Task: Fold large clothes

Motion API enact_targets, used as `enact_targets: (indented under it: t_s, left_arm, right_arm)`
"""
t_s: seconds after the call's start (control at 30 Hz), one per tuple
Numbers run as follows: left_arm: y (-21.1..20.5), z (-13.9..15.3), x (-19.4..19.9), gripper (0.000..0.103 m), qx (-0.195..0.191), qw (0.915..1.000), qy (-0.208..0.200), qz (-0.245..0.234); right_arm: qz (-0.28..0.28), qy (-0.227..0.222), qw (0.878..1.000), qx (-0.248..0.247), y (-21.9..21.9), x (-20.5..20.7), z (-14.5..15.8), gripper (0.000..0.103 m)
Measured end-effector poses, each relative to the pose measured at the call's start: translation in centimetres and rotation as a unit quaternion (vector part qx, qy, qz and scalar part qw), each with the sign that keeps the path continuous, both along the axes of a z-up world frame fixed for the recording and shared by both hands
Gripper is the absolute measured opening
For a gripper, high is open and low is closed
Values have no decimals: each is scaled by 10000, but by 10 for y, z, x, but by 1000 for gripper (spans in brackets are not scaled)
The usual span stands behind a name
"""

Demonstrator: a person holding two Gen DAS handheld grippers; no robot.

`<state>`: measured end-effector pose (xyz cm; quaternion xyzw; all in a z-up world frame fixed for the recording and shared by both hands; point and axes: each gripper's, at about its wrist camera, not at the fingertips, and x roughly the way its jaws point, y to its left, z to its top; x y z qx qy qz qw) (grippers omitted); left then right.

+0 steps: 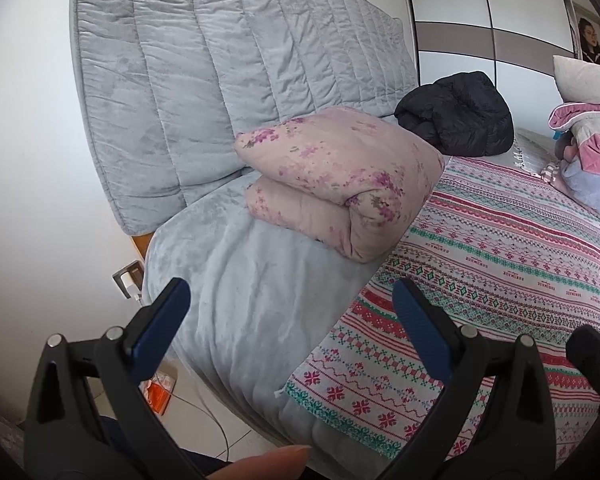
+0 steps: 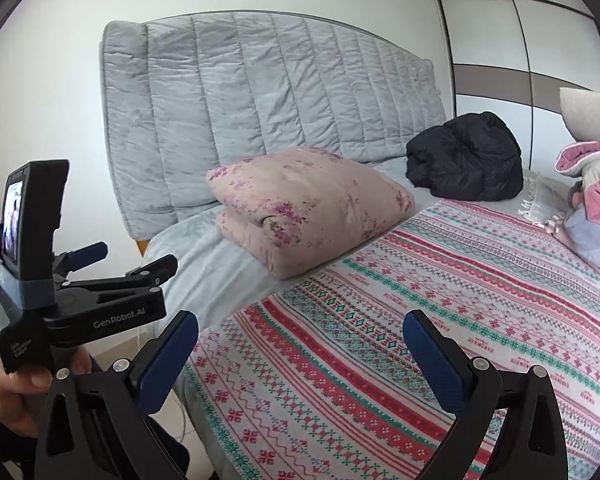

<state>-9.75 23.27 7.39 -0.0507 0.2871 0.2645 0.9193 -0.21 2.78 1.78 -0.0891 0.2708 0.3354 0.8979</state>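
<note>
Both the left gripper [image 1: 290, 308] and right gripper [image 2: 300, 340] hover with jaws apart, holding nothing. The puffy black quilted jacket [image 1: 458, 114], crumpled at 1 o'clock near the grey padded headboard [image 1: 220, 60], looks light, soft and slippery. It is probably best pinched at 2 shoulder seams.

The headboard [image 2: 260, 100] is quilted grey plush cloth, softly creased. Below it, the quilt [image 2: 312, 208] is matt floral cotton. The spread [image 2: 440, 300] looks like printed woven cloth. The jacket [image 2: 466, 158] is faintly glossy puffed nylon. Gripper pads [image 2: 168, 364] are textured blue rubber.
</note>
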Motion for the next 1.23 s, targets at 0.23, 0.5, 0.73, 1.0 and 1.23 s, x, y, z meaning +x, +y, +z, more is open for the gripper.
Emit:
enact_targets:
  t_s: [0.23,0.5,0.73,1.0,1.23]
  left_arm:
    - [-1,-1,1,101,26,10000,24,-62]
    - [0,-1,1,101,20,10000,20,-82]
    - [-1,-1,0,101,29,9999,5,-102]
    - [-3,-3,1,101,2,9999,66,-130]
    - [-3,-4,1,101,-2,9999,91,-146]
  right_arm:
    - [17,2,10000,-47,0,0,-3,103]
    - [14,14,10000,-67,1,1,-4,103]
    - [37,17,9999,-97,2,0,-5,103]
    - [34,24,9999,-108,3,0,-6,103]
    - [36,36,9999,-113,2,0,-7,103]
